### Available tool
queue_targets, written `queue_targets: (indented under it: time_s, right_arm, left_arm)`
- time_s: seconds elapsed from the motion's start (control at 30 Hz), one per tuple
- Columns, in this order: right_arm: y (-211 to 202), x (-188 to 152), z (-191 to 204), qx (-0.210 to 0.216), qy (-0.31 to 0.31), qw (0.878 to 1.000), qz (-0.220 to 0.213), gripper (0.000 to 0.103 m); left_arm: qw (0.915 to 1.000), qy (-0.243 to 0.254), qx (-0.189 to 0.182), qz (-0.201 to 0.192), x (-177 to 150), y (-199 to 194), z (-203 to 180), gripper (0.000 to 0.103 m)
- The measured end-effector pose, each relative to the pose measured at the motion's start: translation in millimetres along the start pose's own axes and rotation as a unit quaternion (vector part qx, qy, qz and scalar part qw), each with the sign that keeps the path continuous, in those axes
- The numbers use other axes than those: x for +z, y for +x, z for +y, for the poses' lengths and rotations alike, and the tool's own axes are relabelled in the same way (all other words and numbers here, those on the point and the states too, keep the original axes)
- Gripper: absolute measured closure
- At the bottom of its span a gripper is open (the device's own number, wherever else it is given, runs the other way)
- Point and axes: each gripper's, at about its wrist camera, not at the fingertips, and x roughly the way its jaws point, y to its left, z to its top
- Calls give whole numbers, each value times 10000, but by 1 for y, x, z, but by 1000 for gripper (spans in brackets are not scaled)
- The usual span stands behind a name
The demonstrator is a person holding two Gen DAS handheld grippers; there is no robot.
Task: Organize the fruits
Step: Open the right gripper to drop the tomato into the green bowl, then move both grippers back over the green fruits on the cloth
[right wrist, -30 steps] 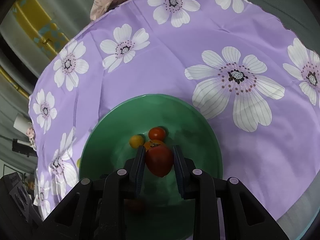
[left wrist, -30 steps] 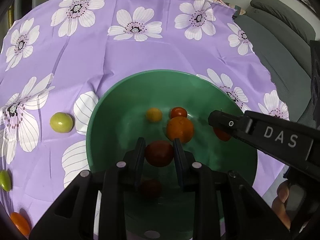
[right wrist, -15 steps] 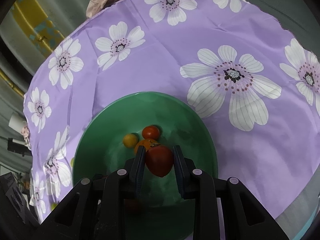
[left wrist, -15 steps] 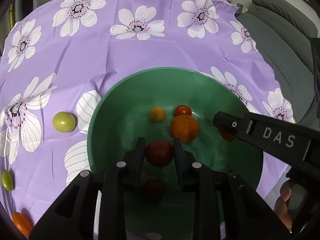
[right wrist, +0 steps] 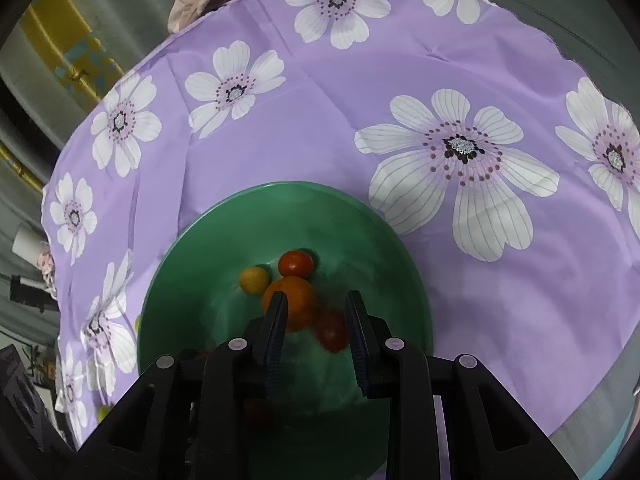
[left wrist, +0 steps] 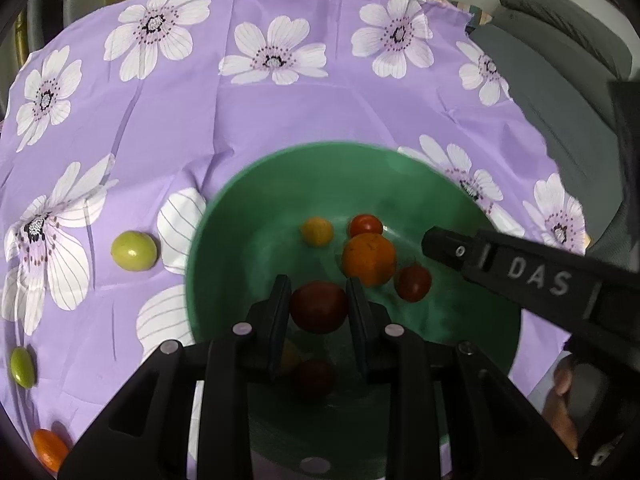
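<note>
The purple flower-printed cloth surface [left wrist: 200, 120] carries a round green plastic bowl [left wrist: 248, 216], and both grippers hang over it. The left gripper [left wrist: 317, 285] is clamped on a dark red round tomato [left wrist: 319, 308], held above the bowl's near side at about six o'clock. The right gripper [right wrist: 317, 296] has its jaws close together and pinches nothing. A small red tomato [right wrist: 330, 332] lies free in the bowl below them.

The step in hand looks like the left drop. It would go best by sinking lower before letting go. The tomato should be eased onto bare green at six o'clock, not onto the big orange fruit [left wrist: 369, 258] at two o'clock of the jaws. The right gripper enters from three o'clock, so stay clear of it. A pale green round fruit [left wrist: 133, 250] waits on the cloth at nine o'clock of the bowl, and it is probably next.
</note>
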Motion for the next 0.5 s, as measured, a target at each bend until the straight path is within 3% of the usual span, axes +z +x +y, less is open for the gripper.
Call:
queue_targets:
  time_s: [0.1, 0.17, 0.37, 0.5]
  right_arm:
    - [-3, 1, 1, 39, 25, 9999, -99, 64]
    - [-7, 1, 4, 143, 10, 9998, -170, 62]
    - [-18, 0, 22, 592, -164, 9973, -405, 51]
    - [-25, -3, 41, 1028, -387, 9929, -466, 50]
  left_arm:
    - [9998, -100, -144, -110, 3, -16, 7, 71]
    - [9996, -131, -147, -219, 5, -27, 12, 59]
    - [9976, -268, 248, -587, 3, -70, 49, 50]
    - [9943, -448, 652, -721, -4, -94, 95, 48]
